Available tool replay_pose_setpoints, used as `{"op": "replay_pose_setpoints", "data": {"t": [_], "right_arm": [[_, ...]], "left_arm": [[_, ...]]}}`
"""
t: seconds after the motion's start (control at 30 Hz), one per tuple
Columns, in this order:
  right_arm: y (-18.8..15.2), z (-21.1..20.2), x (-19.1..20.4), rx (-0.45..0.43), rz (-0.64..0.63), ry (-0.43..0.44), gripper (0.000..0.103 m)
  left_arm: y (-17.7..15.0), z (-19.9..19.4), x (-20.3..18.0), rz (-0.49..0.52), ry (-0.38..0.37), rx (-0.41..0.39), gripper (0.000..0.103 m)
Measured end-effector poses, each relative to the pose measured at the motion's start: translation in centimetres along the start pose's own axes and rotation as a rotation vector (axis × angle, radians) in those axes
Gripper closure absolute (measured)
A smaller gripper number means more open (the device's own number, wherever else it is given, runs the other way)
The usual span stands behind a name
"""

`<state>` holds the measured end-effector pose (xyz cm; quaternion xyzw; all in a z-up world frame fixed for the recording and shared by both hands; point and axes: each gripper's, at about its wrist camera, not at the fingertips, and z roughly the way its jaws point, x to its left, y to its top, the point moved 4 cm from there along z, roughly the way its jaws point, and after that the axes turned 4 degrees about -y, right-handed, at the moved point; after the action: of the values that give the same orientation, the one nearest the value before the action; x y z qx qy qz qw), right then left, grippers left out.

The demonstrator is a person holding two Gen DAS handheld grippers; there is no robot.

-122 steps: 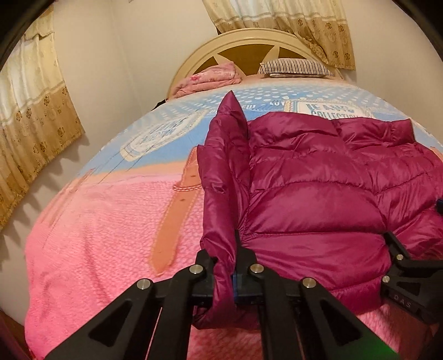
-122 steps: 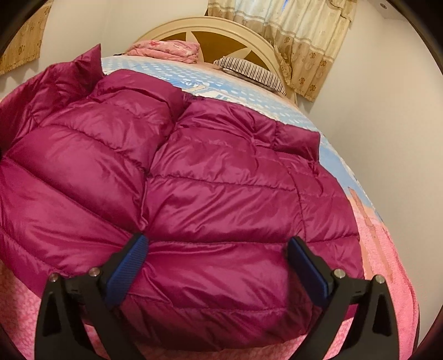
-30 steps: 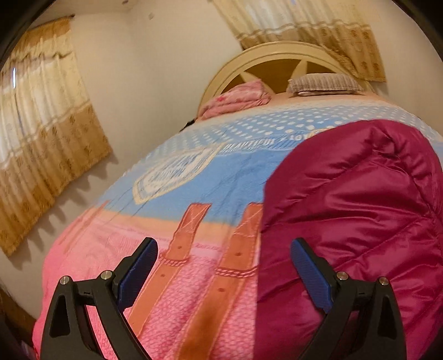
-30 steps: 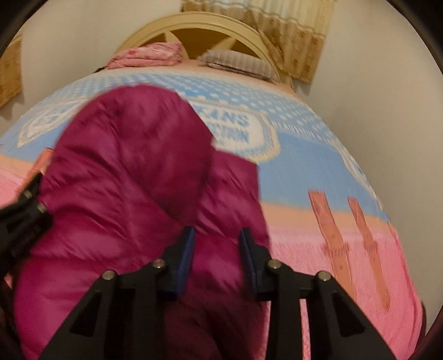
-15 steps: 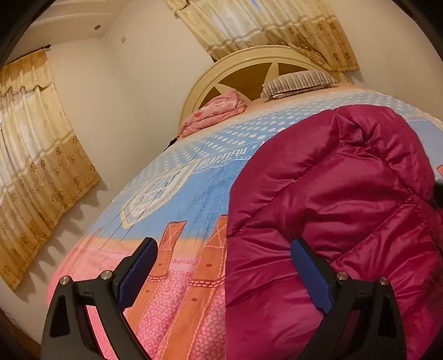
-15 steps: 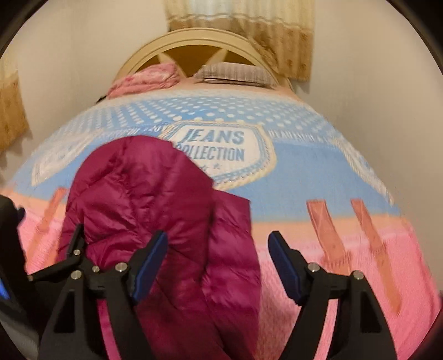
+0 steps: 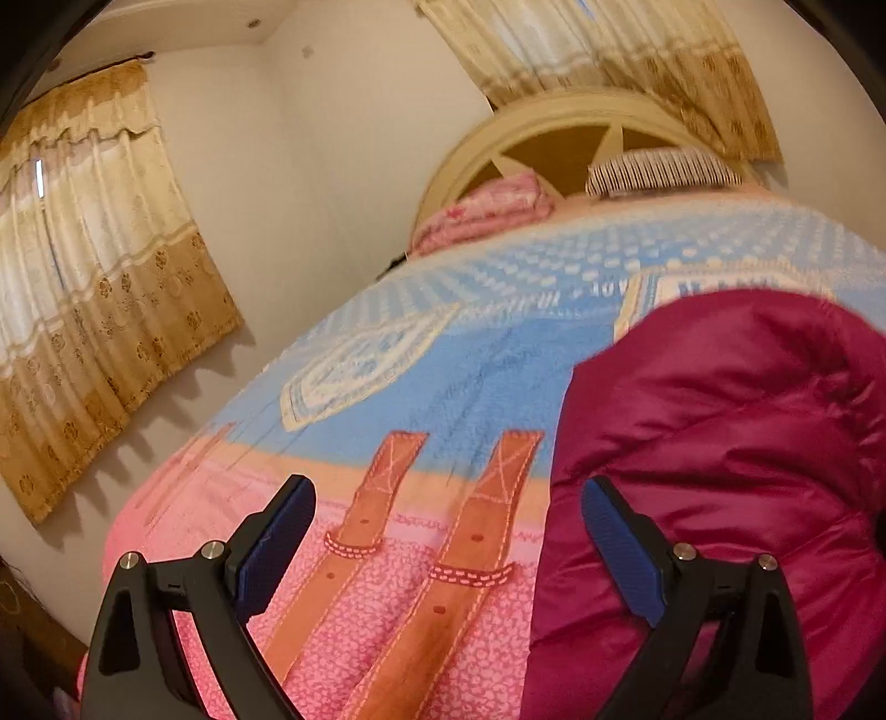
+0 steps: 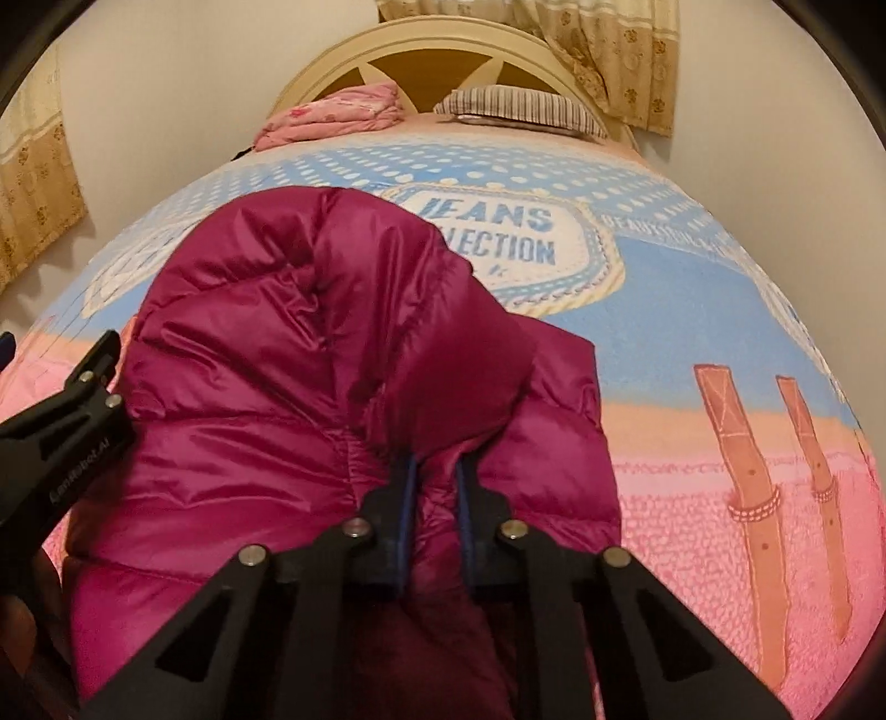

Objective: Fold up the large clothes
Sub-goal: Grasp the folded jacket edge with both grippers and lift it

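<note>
A magenta quilted puffer jacket (image 8: 310, 354) lies folded into a bundle on the bed; it also shows at the right of the left wrist view (image 7: 736, 421). My right gripper (image 8: 434, 482) is shut on a fold of the jacket at its near edge. My left gripper (image 7: 446, 520) is open and empty, over the bedspread just left of the jacket, its right finger by the jacket's edge. The left gripper's body (image 8: 66, 421) shows at the left of the right wrist view, beside the jacket.
The bed carries a pink and blue "Jeans Collection" bedspread (image 8: 692, 310). A folded pink blanket (image 8: 338, 113) and a striped pillow (image 8: 520, 108) lie by the cream headboard (image 8: 443, 52). Curtains (image 7: 94, 288) hang on the left wall, beyond the bed's left edge.
My right gripper has closed on a fold of the jacket; half a second ago it was open. My left gripper stays open and has shifted left, so more bedspread shows.
</note>
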<state>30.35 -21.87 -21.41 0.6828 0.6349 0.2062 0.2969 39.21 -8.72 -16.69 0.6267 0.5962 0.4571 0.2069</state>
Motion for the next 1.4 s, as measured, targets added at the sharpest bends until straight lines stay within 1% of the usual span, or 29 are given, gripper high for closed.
{"op": "replay_pose_setpoints", "data": {"t": [0.07, 0.17, 0.23, 0.33, 0.37, 0.63, 0.77, 1.0, 1.1, 1.17, 1.2, 1.23, 1.3, 1.33, 1.4], "right_arm": [[-0.1, 0.0, -0.4, -0.001, 0.001, -0.032, 0.09], [-0.4, -0.7, -1.0, -0.016, 0.022, -0.086, 0.091], [-0.8, -0.6, -1.6, -0.01, 0.055, -0.096, 0.091], [-1.8, -0.1, -2.2, -0.004, 0.094, -0.095, 0.091], [-2.0, 0.1, -2.3, -0.005, 0.095, -0.095, 0.091], [-3.3, 0.2, -2.6, 0.005, 0.159, -0.052, 0.09], [-4.2, -0.3, -2.1, -0.01, 0.154, -0.069, 0.09], [-4.1, 0.1, -1.9, -0.019, 0.145, -0.087, 0.09], [-4.2, -0.3, -2.0, -0.037, 0.156, -0.079, 0.088], [-4.2, -0.6, -2.4, -0.051, 0.171, -0.072, 0.08], [-4.2, -1.0, -2.7, -0.063, 0.184, -0.076, 0.066], [-4.4, -1.4, -3.2, -0.076, 0.204, -0.084, 0.046], [-4.7, -2.2, -4.4, -0.093, 0.253, -0.08, 0.027], [-4.8, -2.3, -4.7, -0.094, 0.264, -0.071, 0.025], [-5.1, -1.8, -4.9, -0.063, 0.272, -0.038, 0.026]], "left_arm": [[-0.4, 0.4, -0.6, 0.017, -0.016, 0.015, 0.006], [-0.2, -0.3, -1.5, 0.055, -0.018, -0.019, 0.006], [-0.2, -0.6, -2.6, 0.089, -0.025, -0.033, 0.006], [-0.5, 0.1, -4.0, 0.142, -0.048, -0.009, 0.006], [-0.6, 0.4, -4.2, 0.146, -0.053, -0.004, 0.006], [-1.5, 1.2, -4.7, 0.128, -0.112, 0.011, 0.005], [-1.9, 1.4, -4.8, 0.11, -0.15, 0.013, 0.005], [-2.5, 1.6, -4.8, 0.102, -0.164, 0.015, 0.005], [-2.7, 1.3, -4.2, 0.103, -0.178, 0.019, 0.005], [-2.8, 0.9, -3.3, 0.084, -0.209, 0.043, 0.005], [-3.0, 0.6, -2.6, 0.057, -0.233, 0.061, 0.005], [-3.2, 0.1, -1.5, 0.021, -0.267, 0.072, 0.005], [-3.7, -0.8, -0.3, -0.005, -0.285, 0.052, 0.005], [-4.0, -1.0, 0.0, -0.003, -0.291, 0.049, 0.005], [-4.6, -0.7, -0.1, 0.004, -0.316, 0.065, 0.005]]}}
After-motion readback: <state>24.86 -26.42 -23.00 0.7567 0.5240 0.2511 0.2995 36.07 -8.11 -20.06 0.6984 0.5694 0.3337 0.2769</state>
